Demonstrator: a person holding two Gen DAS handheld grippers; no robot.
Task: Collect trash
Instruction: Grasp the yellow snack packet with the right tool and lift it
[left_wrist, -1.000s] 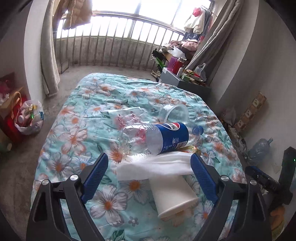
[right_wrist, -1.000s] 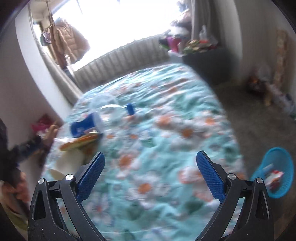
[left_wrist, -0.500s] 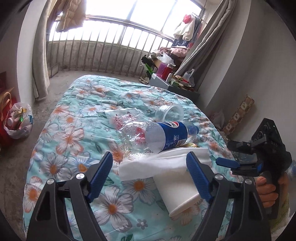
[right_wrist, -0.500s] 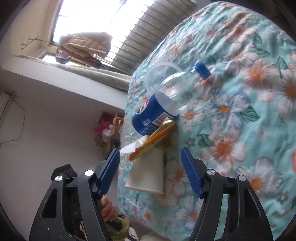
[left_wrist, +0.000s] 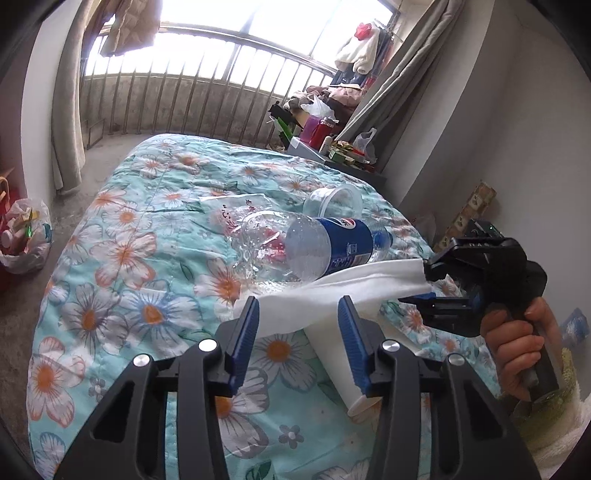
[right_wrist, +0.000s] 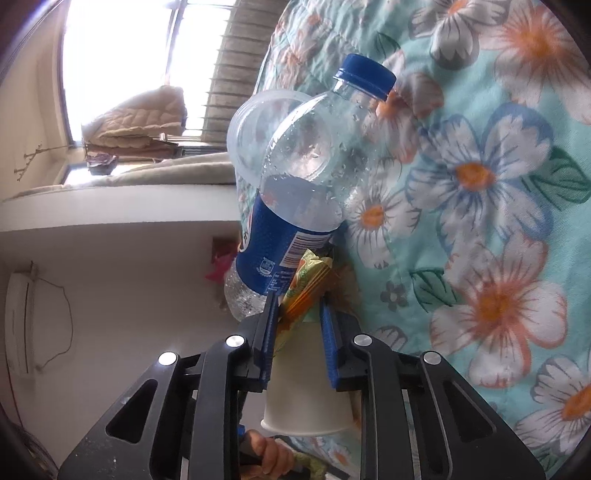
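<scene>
Right wrist view: the right gripper (right_wrist: 297, 317) is closing around the orange wrapper (right_wrist: 306, 284) at lower centre, seemingly not yet pinched. The left gripper (left_wrist: 297, 325) is closing on the white tissue (left_wrist: 332, 291) draped across the paper cup (left_wrist: 343, 354). Next, lift both clear.

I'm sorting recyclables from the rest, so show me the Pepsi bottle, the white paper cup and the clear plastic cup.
Pepsi bottle (left_wrist: 345, 245): left wrist view, on its blue label.
White paper cup (left_wrist: 334, 356): left wrist view, on its side wall between the fingers.
Clear plastic cup (left_wrist: 334, 201): left wrist view, on its open rim.
</scene>
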